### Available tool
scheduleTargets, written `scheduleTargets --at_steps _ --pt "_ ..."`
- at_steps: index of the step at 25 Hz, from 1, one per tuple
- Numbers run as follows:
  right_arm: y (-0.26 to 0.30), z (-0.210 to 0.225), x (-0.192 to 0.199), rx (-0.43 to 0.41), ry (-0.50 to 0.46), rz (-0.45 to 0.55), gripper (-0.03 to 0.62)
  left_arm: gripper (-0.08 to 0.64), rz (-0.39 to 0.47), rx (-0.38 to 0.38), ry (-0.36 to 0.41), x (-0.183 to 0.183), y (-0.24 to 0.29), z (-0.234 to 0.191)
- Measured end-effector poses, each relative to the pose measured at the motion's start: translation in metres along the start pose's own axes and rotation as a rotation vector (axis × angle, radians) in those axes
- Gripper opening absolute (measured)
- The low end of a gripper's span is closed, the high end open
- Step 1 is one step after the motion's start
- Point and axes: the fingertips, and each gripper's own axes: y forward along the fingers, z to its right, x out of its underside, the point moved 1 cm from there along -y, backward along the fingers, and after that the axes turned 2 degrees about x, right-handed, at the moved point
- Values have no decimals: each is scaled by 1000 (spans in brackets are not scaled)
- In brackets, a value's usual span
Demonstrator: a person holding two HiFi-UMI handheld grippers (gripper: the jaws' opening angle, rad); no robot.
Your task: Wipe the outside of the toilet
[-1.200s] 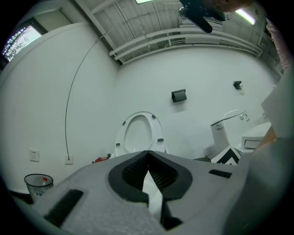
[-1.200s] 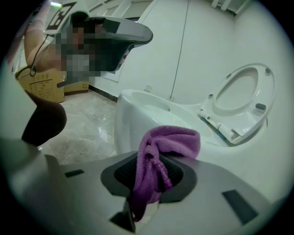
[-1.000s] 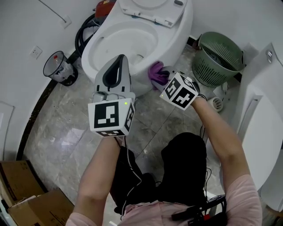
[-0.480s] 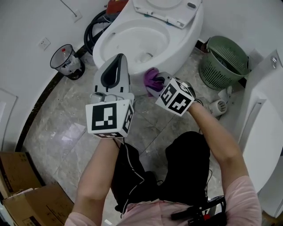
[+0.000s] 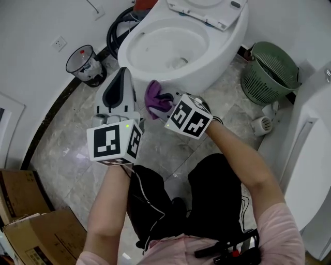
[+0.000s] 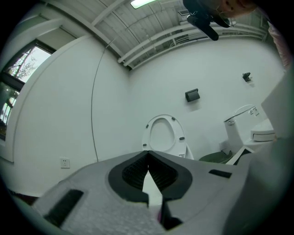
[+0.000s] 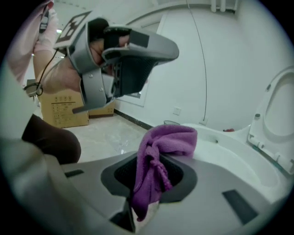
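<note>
The white toilet (image 5: 207,62) stands at the top of the head view, its lid (image 5: 207,10) raised and its bowl empty. My right gripper (image 5: 166,98) is shut on a purple cloth (image 5: 154,98), which lies against the lower front outside of the bowl. In the right gripper view the cloth (image 7: 158,151) hangs bunched from the right gripper (image 7: 149,176), next to the toilet rim (image 7: 229,156). My left gripper (image 5: 122,72) hovers left of the cloth, shut and holding nothing. Its view shows the left gripper (image 6: 148,156) pointing at the raised lid (image 6: 163,135).
A black bin (image 5: 83,64) with a clear liner and a coiled black hose (image 5: 116,31) sit left of the toilet. A green basket (image 5: 271,72) stands to its right, beside a second white fixture (image 5: 310,145). Cardboard boxes (image 5: 31,227) lie at the bottom left. The floor is grey marble tile.
My right gripper has carried the purple cloth leftward along the bowl's front outside. My left gripper has drifted a little left and nearer to me.
</note>
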Motion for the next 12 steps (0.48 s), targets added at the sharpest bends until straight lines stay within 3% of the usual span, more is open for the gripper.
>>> scheduleTargets --at_steps 6,12 --pt "-12 6 -43 45 -10 129 100 8 0 -57 9 -6 -10 -30" --pt "-43 38 -78 137 13 191 100 8 22 -20 -4 -21 4 -24"
